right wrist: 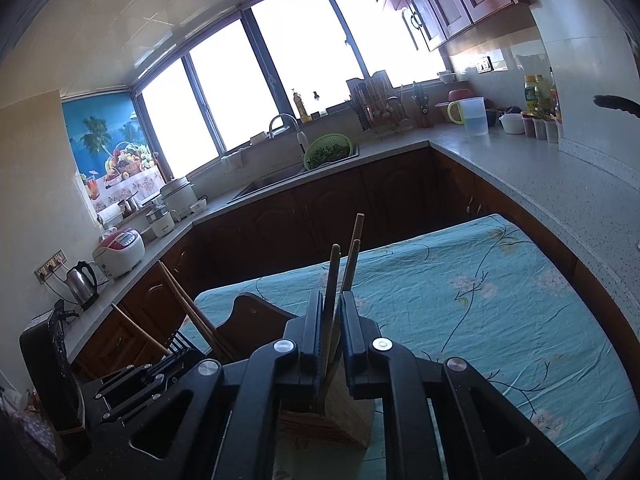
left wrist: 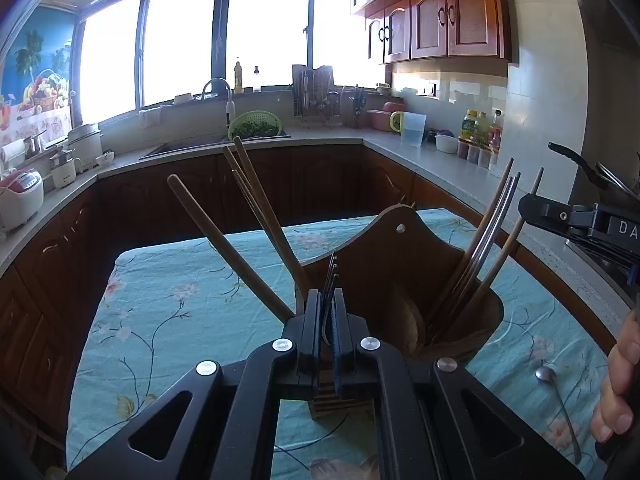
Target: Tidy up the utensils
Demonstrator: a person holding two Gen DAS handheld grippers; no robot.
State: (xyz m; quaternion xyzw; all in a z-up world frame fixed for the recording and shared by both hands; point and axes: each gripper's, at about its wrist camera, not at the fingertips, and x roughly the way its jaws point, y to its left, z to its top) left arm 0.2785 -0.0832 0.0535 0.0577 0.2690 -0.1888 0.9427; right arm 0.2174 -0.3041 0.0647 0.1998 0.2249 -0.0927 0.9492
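A wooden utensil holder [left wrist: 400, 264] stands on the table with the teal floral cloth [left wrist: 180, 300]. My left gripper [left wrist: 328, 300] is shut on a metal fork [left wrist: 334, 270], tines up, just in front of the holder. Wooden chopsticks and spoon handles [left wrist: 224, 232] lean out of its left part; metal and wooden chopsticks [left wrist: 488, 232] fill its right part. My right gripper [right wrist: 332, 300] stands over the holder [right wrist: 256, 320] with a dark chopstick [right wrist: 332, 276] between its fingers. The chopstick leans on the left pad, with a narrow gap to the right pad. A metal spoon [left wrist: 546, 374] lies on the cloth at the right.
Kitchen counters [right wrist: 520, 168] wrap around the table, carrying a sink, a green colander [left wrist: 254, 124], a clear jug [left wrist: 412, 128], bottles and rice cookers. A pan handle [left wrist: 572, 158] juts in from the right. A person's hand [left wrist: 616, 392] shows at the right edge.
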